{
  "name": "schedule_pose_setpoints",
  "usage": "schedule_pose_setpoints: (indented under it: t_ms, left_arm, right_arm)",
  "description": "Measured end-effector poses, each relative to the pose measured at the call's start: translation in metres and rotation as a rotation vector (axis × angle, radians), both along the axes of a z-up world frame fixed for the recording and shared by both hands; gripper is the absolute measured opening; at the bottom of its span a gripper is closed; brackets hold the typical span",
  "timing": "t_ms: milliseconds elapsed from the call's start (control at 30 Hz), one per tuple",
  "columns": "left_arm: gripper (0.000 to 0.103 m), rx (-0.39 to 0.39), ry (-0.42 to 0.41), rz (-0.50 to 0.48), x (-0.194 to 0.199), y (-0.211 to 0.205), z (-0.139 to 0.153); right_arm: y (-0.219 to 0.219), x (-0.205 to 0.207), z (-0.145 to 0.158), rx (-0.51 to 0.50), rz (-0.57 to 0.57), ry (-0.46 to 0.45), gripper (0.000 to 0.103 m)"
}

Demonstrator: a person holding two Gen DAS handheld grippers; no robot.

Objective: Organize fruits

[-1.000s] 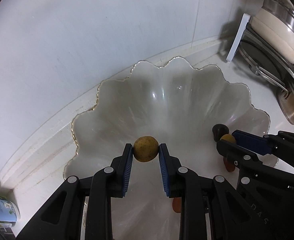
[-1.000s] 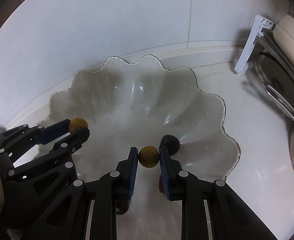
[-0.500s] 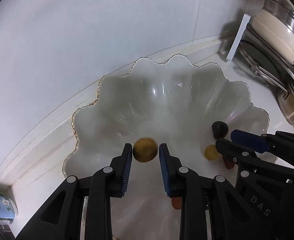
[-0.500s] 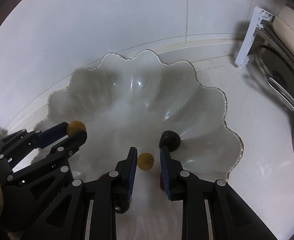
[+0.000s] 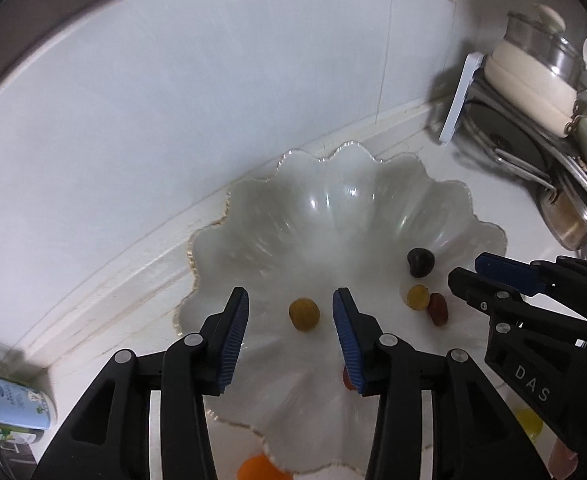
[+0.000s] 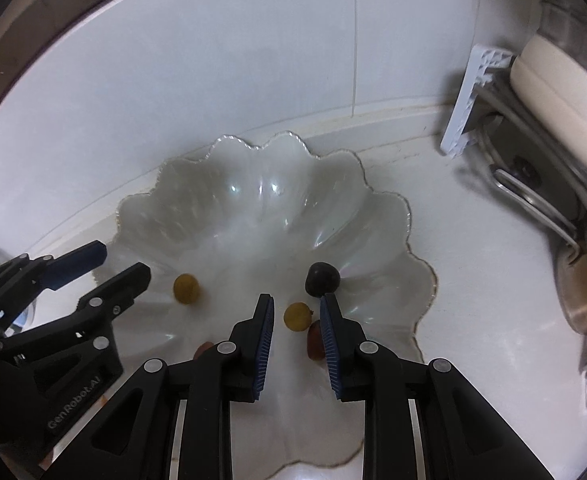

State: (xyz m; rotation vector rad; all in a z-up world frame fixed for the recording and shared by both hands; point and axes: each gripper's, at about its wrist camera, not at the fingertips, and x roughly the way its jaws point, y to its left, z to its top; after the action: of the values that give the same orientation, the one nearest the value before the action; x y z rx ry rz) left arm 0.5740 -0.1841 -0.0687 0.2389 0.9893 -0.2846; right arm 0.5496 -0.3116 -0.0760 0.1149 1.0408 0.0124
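Clearly both grippers hang above the bowl (image 5: 445, 200), pointing steeply down into it, which suits dropping small round fruit where the sloped walls will gather it toward the middle. The left gripper (image 5: 289, 312) has its jaws opening, and a yellow fruit (image 5: 303, 314) lies on the bowl floor between them, touching neither pad. The right gripper (image 6: 296, 318) grips nothing: a second yellow fruit (image 6: 296, 316) sits below the gap between its blue pads, apart from both, and the gap is narrow, so I read it as loosed and not spread far. Just beside that fruit lie a dark fruit (image 6: 322, 279) and a red fruit (image 6: 313, 344), the three near one another on the right side of the bowl. Likely the fluted rim keeps them from rolling out onto the counter (image 6: 493, 280).

From the left wrist, an orange fruit (image 5: 258, 467) shows at the bowl's near edge and a yellow one (image 5: 528, 422) by the right gripper's body, both seemingly outside the bowl and, I judge, still to be sorted; a bottle (image 5: 11, 402) lies at far left. From the right wrist these are hidden, but it shows the pans (image 6: 561, 92) on the rack more closely.
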Motion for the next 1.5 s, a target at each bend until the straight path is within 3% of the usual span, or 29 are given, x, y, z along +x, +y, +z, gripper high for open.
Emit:
schedule_pose_setpoints:
  t_ms: [433, 600, 733, 1167, 1500]
  left_arm:
    - [0.043, -0.040, -0.155, 0.009, -0.049, 0.019, 0.060]
    - [0.043, -0.072, -0.198, 0.005, -0.073, 0.024, 0.080]
    - [0.043, -0.090, -0.225, 0.005, -0.090, 0.031, 0.093]
    - [0.044, -0.138, -0.305, -0.007, -0.142, 0.052, 0.121]
    - [0.044, -0.146, -0.369, -0.020, -0.180, 0.068, 0.134]
  right_arm:
    - [0.005, -0.049, 0.050, -0.039, -0.013, -0.133, 0.027]
    - [0.006, -0.072, 0.070, -0.040, -0.027, -0.182, 0.036]
    - [0.008, -0.090, 0.083, -0.031, -0.033, -0.216, 0.037]
    - [0.032, -0.147, 0.115, -0.050, -0.007, -0.344, 0.037]
    - [0.042, -0.183, 0.119, -0.058, -0.005, -0.391, 0.037]
